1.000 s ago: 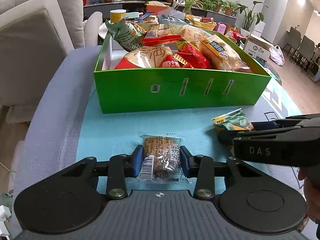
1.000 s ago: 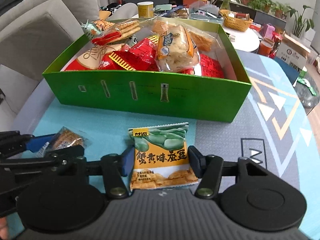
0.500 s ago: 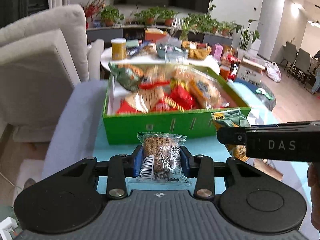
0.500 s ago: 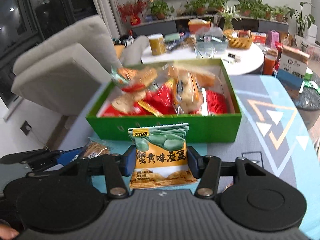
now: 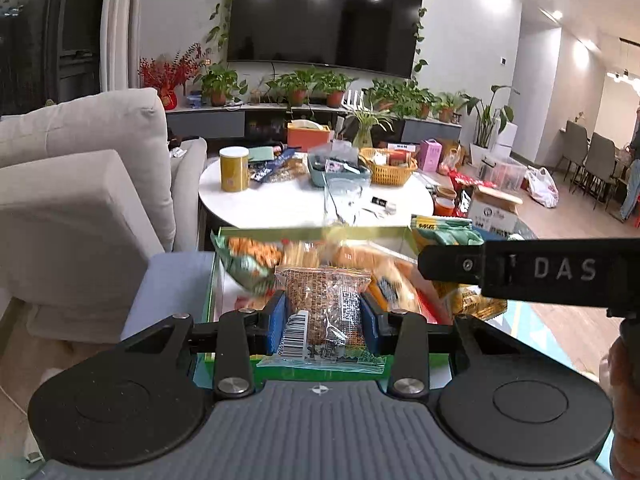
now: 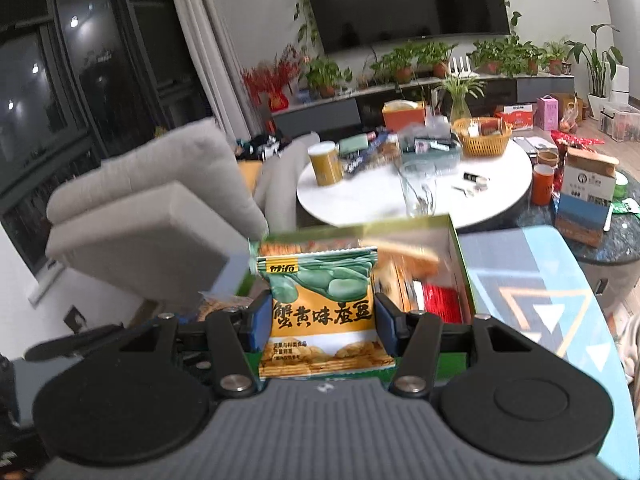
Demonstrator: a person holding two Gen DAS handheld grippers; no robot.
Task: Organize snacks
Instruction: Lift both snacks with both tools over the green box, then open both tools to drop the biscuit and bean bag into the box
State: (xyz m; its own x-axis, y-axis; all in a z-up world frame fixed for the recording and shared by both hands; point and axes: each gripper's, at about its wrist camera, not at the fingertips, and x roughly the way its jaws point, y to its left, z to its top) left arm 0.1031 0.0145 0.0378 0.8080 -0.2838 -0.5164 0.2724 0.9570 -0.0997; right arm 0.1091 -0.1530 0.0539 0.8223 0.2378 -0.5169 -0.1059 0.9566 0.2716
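Observation:
My left gripper is shut on a clear-wrapped brown cracker packet and holds it above the green snack box, which is full of several snack bags. My right gripper is shut on a yellow-and-green bean snack packet, lifted over the same green box. The right gripper and its packet also cross the right side of the left wrist view. The left gripper's arm shows at the lower left of the right wrist view.
A beige sofa stands to the left. A white round table behind the box carries a yellow can, a basket and clutter. The patterned blue tabletop extends to the right.
Both grippers rose from the tabletop with their packets and moved forward over the green box. The views tilted up, so the room behind now fills the frames.

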